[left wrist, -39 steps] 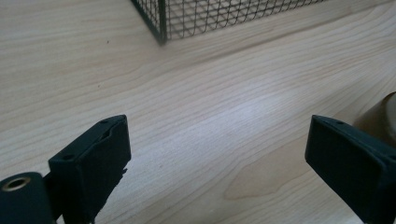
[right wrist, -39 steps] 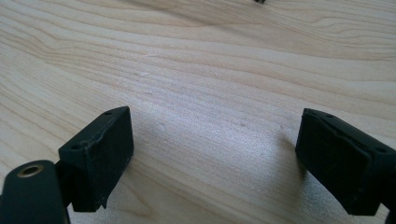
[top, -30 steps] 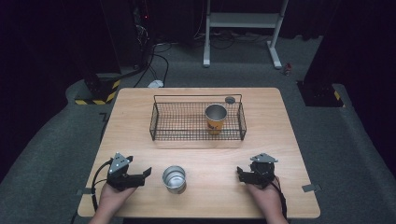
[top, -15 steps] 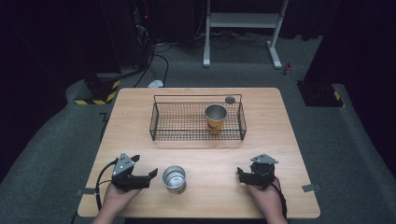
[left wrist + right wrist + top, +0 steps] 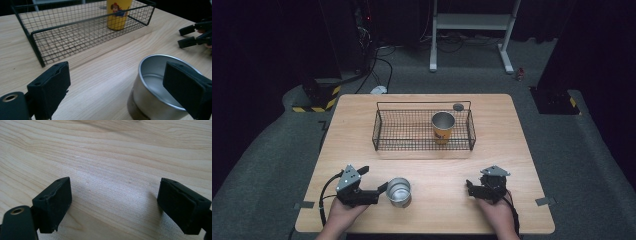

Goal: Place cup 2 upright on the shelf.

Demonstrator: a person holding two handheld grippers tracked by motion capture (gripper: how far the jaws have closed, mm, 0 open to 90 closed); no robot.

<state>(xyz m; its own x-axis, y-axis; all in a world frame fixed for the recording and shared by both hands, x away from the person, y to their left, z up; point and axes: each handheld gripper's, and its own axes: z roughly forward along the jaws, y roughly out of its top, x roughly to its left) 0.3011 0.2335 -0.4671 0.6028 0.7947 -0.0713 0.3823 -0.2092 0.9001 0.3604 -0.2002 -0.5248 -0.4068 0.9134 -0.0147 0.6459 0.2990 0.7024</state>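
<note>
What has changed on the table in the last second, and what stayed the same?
The left gripper moved right toward the steel cup; its jaws are open, one now beside the cup's rim, and nothing is gripped yet. The right gripper, the steel cup, the wire basket and the yellow cup inside it stayed put.

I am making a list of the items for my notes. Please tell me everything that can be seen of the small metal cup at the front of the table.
The metal cup is short, round and silver-coloured, apparently steel, with a thin rolled rim and a shiny, empty inside. It stands upright and mouth up on the wooden table, in front of the wire basket. The open left tool is beside it: one jaw is over or at its rim, the other well away to the side. Contact cannot be confirmed.
</note>
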